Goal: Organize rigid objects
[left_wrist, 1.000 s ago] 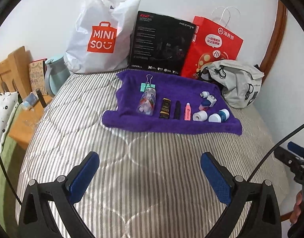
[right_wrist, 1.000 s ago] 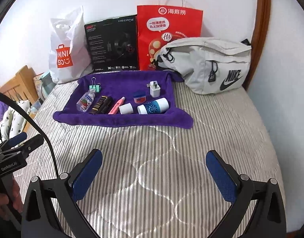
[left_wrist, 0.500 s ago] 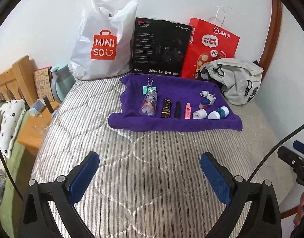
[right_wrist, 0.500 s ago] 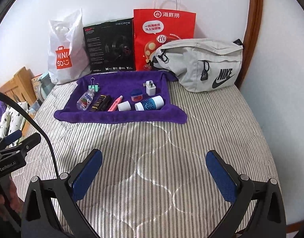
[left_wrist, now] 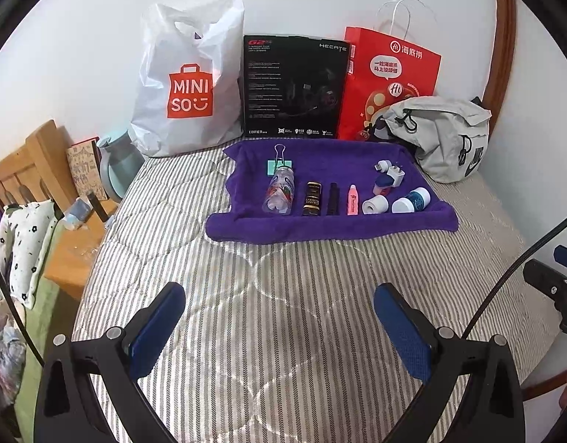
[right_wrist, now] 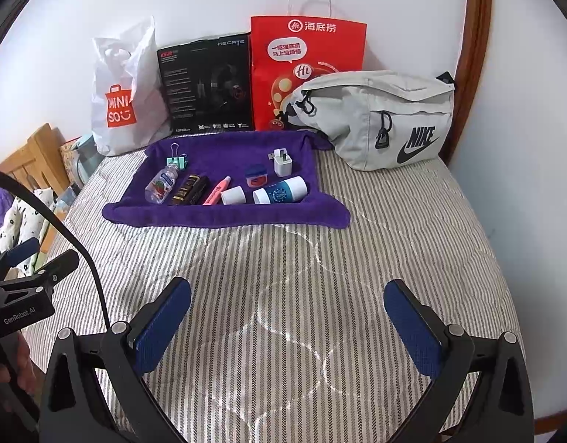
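Observation:
A purple towel point(left_wrist: 331, 223) point(right_wrist: 224, 217) lies on the striped bed with small items in a row: a clear bottle point(left_wrist: 279, 192) point(right_wrist: 160, 186), a green binder clip point(left_wrist: 279, 164), a black-gold tube point(left_wrist: 312, 199), a pink tube point(left_wrist: 352, 200) point(right_wrist: 217, 191), a white cap point(right_wrist: 233, 196), a blue-white jar point(right_wrist: 280, 190), a small red tin point(right_wrist: 256, 176) and a white plug point(right_wrist: 283, 162). My left gripper point(left_wrist: 279, 326) and right gripper point(right_wrist: 287, 326) both stand open over the near bed, well short of the towel, holding nothing.
Against the wall stand a white MINISO bag point(left_wrist: 187, 92), a black box point(left_wrist: 294, 86) and a red paper bag point(left_wrist: 390, 81). A grey waist bag point(right_wrist: 379, 118) lies right of the towel. A wooden bedside table point(left_wrist: 72, 251) and headboard sit left.
Both grippers have drawn back from the towel and risen a little, so more of the bed shows. The items have not moved.

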`<state>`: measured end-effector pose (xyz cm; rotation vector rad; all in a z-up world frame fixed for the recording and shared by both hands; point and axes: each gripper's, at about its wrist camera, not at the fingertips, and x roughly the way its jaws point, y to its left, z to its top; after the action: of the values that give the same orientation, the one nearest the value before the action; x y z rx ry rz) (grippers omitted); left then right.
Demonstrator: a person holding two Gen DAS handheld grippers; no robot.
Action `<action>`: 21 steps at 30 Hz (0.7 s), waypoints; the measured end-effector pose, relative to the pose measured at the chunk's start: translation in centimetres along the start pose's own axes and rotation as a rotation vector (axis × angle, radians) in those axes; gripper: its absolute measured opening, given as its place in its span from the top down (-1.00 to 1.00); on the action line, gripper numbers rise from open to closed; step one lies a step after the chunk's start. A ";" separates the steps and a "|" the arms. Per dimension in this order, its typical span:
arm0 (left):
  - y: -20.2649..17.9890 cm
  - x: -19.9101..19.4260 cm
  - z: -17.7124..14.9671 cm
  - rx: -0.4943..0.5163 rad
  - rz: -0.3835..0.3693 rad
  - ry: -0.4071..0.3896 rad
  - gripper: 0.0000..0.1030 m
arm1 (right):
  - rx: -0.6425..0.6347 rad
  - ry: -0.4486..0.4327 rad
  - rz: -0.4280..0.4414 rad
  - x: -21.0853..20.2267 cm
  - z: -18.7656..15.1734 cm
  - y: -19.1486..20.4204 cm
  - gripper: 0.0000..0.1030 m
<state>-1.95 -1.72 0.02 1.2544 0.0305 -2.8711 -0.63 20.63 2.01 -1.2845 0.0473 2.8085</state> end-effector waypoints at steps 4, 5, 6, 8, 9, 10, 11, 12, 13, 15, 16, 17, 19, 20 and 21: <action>0.2 -0.3 0.2 -0.004 0.000 -0.007 -1.00 | -0.004 -0.006 0.003 -0.1 0.1 0.1 -0.99; 0.1 -0.4 0.2 -0.004 0.006 -0.007 -1.00 | -0.004 -0.005 0.003 -0.1 0.1 0.1 -0.99; 0.1 -0.5 0.2 -0.002 0.012 -0.008 -1.00 | -0.006 -0.004 0.003 -0.1 0.1 0.2 -0.99; 0.1 -0.5 0.2 0.001 0.008 -0.008 -1.00 | -0.006 -0.006 0.006 -0.2 0.1 0.2 -0.99; 0.1 -0.6 0.2 0.002 0.010 -0.008 -1.00 | -0.009 -0.005 0.006 -0.1 0.1 0.2 -0.99; 0.1 -0.7 0.2 0.003 0.012 -0.009 -1.00 | -0.011 -0.005 0.006 -0.1 0.1 0.2 -0.99; 0.1 -0.7 0.2 0.004 0.011 -0.010 -1.00 | -0.011 -0.007 0.007 -0.2 0.1 0.2 -0.99; 0.1 -0.7 0.2 0.005 0.011 -0.010 -1.00 | -0.011 -0.007 0.007 -0.2 0.1 0.2 -0.99; 0.1 -0.7 0.2 0.006 0.011 -0.010 -1.00 | -0.011 -0.006 0.006 -0.2 0.0 0.2 -0.99; 0.0 -0.7 0.2 0.008 0.012 -0.008 -1.00 | -0.008 -0.008 0.005 -0.3 0.0 0.1 -0.99; 0.0 -0.8 0.2 0.011 0.014 -0.008 -1.00 | -0.009 -0.006 0.004 -0.3 0.0 0.0 -0.99; 0.1 -0.8 0.2 0.014 0.015 -0.008 -1.00 | -0.010 -0.005 0.002 -0.3 -0.1 0.1 -0.99; 0.1 -0.8 0.2 0.018 0.012 -0.006 -1.00 | -0.007 -0.006 -0.001 -0.3 -0.1 -0.1 -0.99; 0.2 -0.8 0.1 0.021 0.013 -0.006 -1.00 | -0.006 -0.005 -0.001 -0.3 -0.1 -0.1 -0.99; 0.2 -0.8 0.2 0.025 0.013 -0.006 -1.00 | -0.004 -0.007 -0.002 -0.4 -0.1 -0.2 -0.99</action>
<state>-1.52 -1.91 0.69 1.2460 -0.0126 -2.8730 -0.29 20.77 2.24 -1.2747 0.0398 2.8128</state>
